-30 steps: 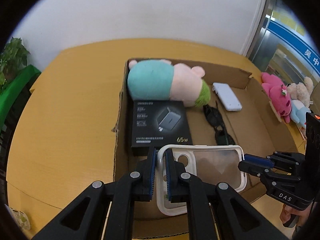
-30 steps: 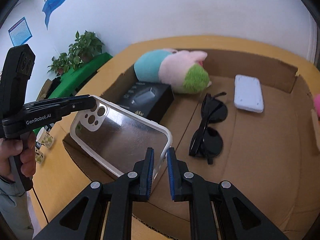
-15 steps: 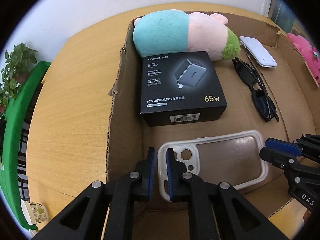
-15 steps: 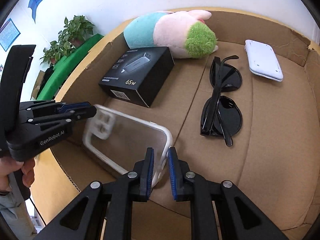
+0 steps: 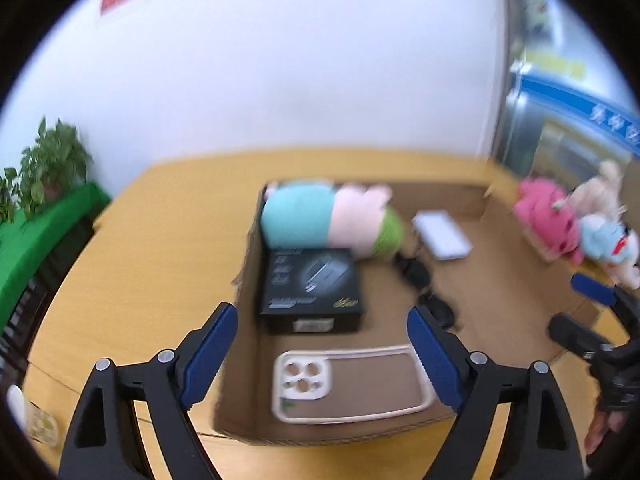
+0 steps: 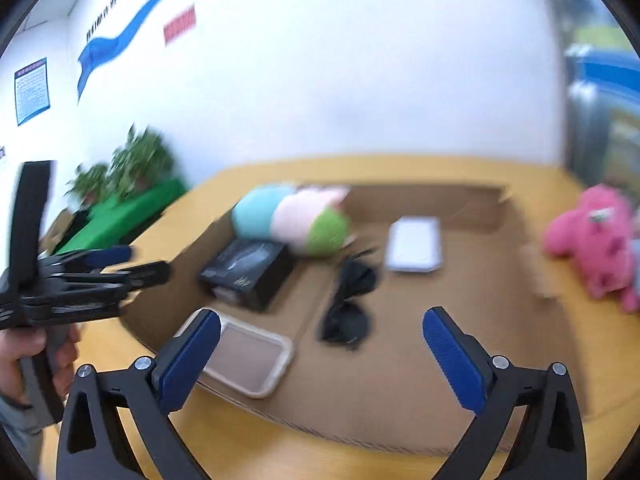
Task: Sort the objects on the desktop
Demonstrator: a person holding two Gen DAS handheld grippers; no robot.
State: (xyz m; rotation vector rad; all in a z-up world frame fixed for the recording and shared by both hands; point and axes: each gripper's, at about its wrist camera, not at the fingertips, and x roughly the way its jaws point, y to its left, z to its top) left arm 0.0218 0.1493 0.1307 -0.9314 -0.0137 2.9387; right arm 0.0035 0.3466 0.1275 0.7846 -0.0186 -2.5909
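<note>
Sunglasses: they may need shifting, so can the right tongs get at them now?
Probably yes. The right tongs are open, and the sunglasses lie uncovered on the box floor ahead, apart from the phone case.

White wall (image 5: 300,80) behind, red sign (image 6: 180,24) and blue swoosh (image 6: 116,44) up high; potted plant (image 5: 48,164) sits left on a green stand (image 5: 36,240), beside the wooden tabletop (image 5: 160,248).
</note>
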